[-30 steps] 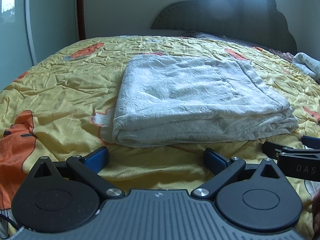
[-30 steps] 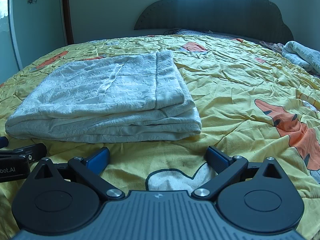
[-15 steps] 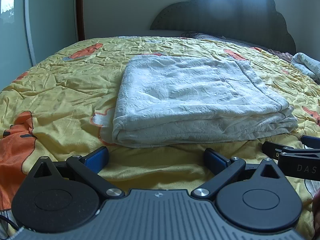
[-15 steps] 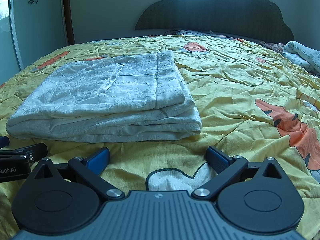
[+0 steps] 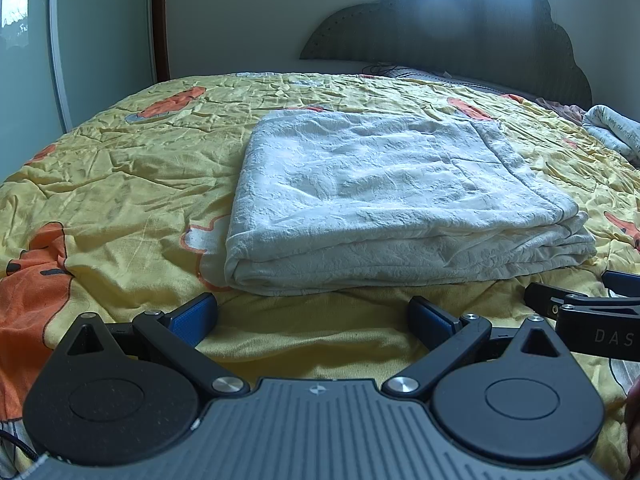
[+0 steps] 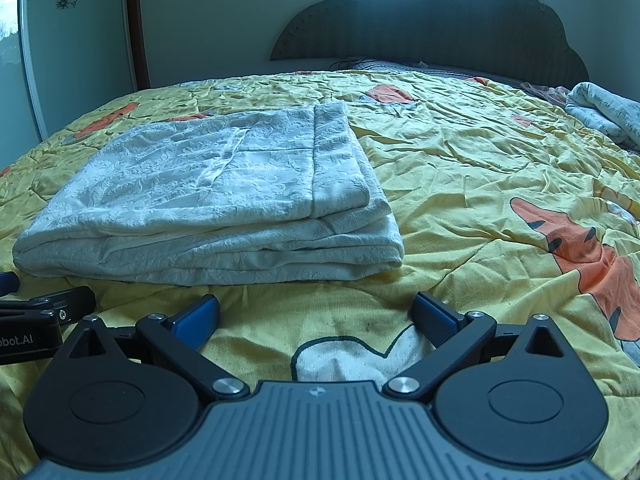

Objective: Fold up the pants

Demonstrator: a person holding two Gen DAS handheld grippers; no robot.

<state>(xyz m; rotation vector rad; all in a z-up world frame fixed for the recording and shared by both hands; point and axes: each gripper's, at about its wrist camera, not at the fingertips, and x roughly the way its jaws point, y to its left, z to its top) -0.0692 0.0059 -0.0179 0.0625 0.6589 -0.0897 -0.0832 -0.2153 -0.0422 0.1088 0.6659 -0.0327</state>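
A bedroom with pale walls holds a wide bed [image 5: 120, 184] covered in a crumpled yellow quilt printed with orange cartoon shapes, and a dark scalloped headboard [image 5: 460, 36] stands at the far end under a bright window.

In the left wrist view, the pants [image 5: 392, 196] lie folded into a thick white rectangle on the quilt, a little right of centre, their layered edge facing the camera and a rounded fold at the near left corner. The left claw [image 5: 312, 320] sits low over the quilt just short of that near edge, its blue-padded fingers spread wide with nothing between them. At the near right edge the tip of the right claw [image 5: 580, 308] shows, near the pants' right corner but apart from it. A rolled printed cloth [image 5: 612, 132] lies at the far right of the bed.

In the right wrist view, the pants [image 6: 216, 196] lie to the left of centre, the stacked layers plain along the near side and a hemmed band running across the top near the right end. The right claw [image 6: 316, 320] is spread wide and empty above the quilt, just in front of the pants' near right corner. The left claw [image 6: 48, 304] pokes in at the near left. The rolled cloth [image 6: 604, 112] rests far right, beside the headboard [image 6: 432, 20].
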